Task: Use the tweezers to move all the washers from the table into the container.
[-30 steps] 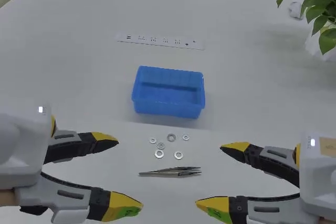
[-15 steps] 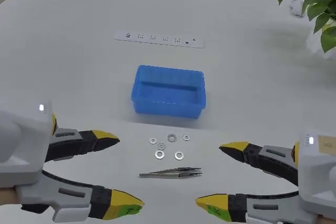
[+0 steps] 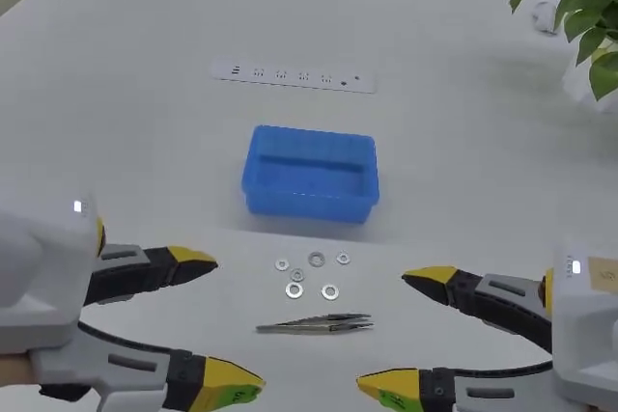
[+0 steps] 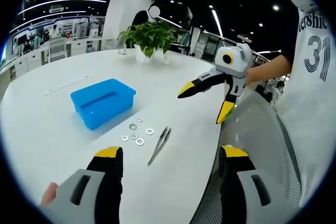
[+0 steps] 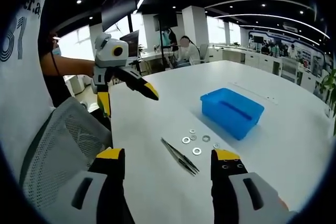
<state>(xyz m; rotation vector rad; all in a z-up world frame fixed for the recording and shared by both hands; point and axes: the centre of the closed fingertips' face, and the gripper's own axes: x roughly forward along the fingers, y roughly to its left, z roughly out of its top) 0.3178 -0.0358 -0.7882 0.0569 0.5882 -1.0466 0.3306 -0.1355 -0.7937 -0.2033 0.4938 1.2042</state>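
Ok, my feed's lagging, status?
Left gripper, right gripper open, empty. Tweezers untouched on table. Six washers beside them, container empty. Nothing in the way.

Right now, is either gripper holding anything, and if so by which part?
Nothing is held. The left gripper and the right gripper are both open and empty. The tweezers lie on the table between them, near the washers.

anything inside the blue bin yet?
Nothing visible: the bin shows a bare blue floor in the head view. Its near wall hides a strip of floor along that side. The washers lie on the table in front of it, near the tweezers.
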